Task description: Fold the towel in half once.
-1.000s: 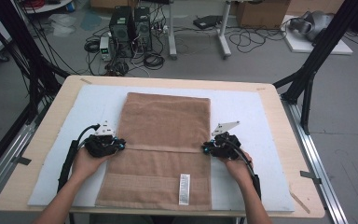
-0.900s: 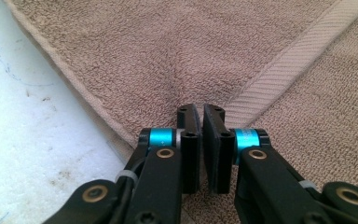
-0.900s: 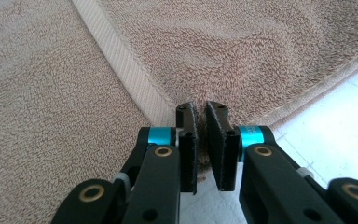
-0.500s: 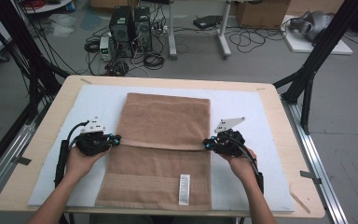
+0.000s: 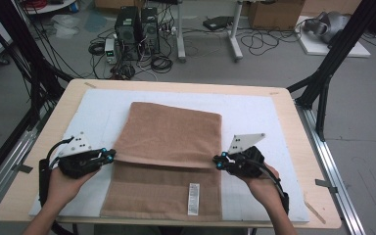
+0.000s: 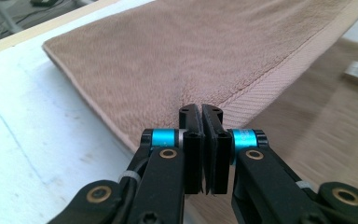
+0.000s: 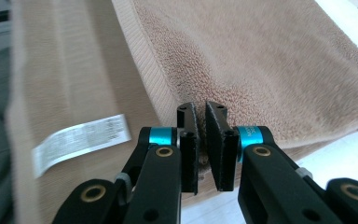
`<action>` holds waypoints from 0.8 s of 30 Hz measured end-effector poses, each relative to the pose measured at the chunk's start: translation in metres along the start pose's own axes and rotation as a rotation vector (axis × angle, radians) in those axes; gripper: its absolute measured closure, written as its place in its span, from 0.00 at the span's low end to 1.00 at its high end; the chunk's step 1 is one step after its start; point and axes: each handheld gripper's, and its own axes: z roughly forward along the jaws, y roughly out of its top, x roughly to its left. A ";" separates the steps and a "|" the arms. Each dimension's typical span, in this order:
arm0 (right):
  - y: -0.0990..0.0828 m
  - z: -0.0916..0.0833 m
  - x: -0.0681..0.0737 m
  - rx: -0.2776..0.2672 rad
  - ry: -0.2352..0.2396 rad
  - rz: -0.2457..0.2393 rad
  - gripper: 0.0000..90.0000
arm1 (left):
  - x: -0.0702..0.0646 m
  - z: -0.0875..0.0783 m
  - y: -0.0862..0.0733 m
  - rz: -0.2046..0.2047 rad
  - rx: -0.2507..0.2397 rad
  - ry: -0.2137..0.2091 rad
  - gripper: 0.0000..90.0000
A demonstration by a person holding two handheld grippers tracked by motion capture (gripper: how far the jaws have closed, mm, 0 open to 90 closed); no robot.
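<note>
Across the middle of the high view, a brown towel (image 5: 169, 161) lies on a white mat (image 5: 254, 115) that covers the bench (image 5: 296, 127). Its far part is folded over toward the person, and the folded edge crosses the towel about halfway down the frame. A white care label (image 5: 194, 198) shows on the lower layer, at lower centre. The left tool (image 5: 108, 155), at centre left, is clenched on the left end of that folded edge; the right tool (image 5: 219, 162), at centre right, is clenched on the right end. Both gripper views show the black jaws nearly together with cloth pinched between them. To fold well, both corners should probably travel together at equal height, keeping the edge taut and straight so that it lands square on the near hem. Each hand comes up from the bottom of the frame, forearm angled inward, tool held roughly level and pointing toward the towel.
</note>
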 end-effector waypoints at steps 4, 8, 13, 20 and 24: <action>-0.004 -0.010 0.023 0.016 0.033 -0.035 0.92 | -0.023 -0.015 -0.013 0.035 0.017 -0.014 0.97; -0.016 -0.009 0.039 0.032 0.100 -0.048 0.82 | -0.038 -0.024 -0.026 0.048 0.029 -0.060 0.94; -0.024 0.001 0.034 0.020 0.067 -0.015 0.71 | -0.035 -0.017 -0.028 0.049 0.046 -0.069 0.77; -0.034 0.043 0.021 0.036 0.080 0.028 0.68 | -0.024 0.022 -0.039 0.035 0.103 -0.103 0.78; -0.042 0.065 0.014 0.089 0.091 0.047 0.68 | -0.024 0.041 -0.048 0.042 0.163 -0.128 0.78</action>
